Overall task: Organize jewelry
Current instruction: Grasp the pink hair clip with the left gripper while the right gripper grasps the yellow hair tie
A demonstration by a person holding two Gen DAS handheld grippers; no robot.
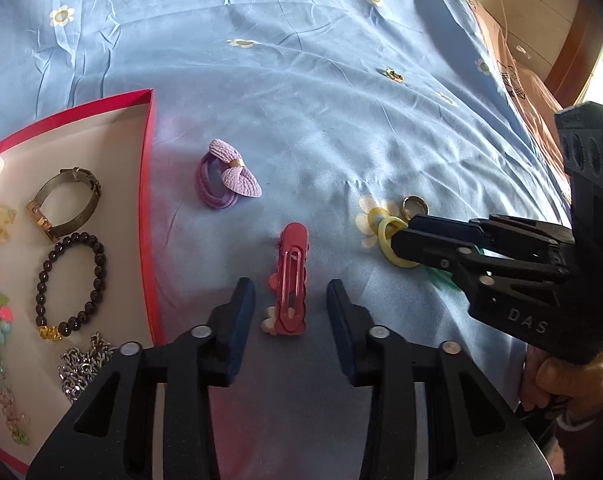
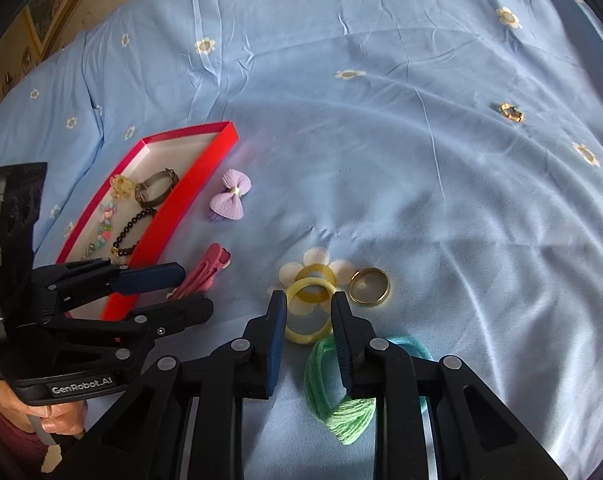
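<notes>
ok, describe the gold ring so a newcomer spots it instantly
On the blue flowered bedsheet, find the printed white daisy ahead of the right gripper. The plain gold metal ring lies beside it, right of the yellow elastic hair tie: rigid and shiny, not fabric.

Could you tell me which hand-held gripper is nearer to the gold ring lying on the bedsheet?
The right. The right hand-held gripper straddles the yellow hair tie right beside the gold ring. The left hand-held gripper straddles the pink hair clip, farther away.

Right gripper (image 2: 307,312) open round yellow hair tie (image 2: 301,334), gold ring (image 2: 369,285) beside, green tie (image 2: 321,380) below.
</notes>
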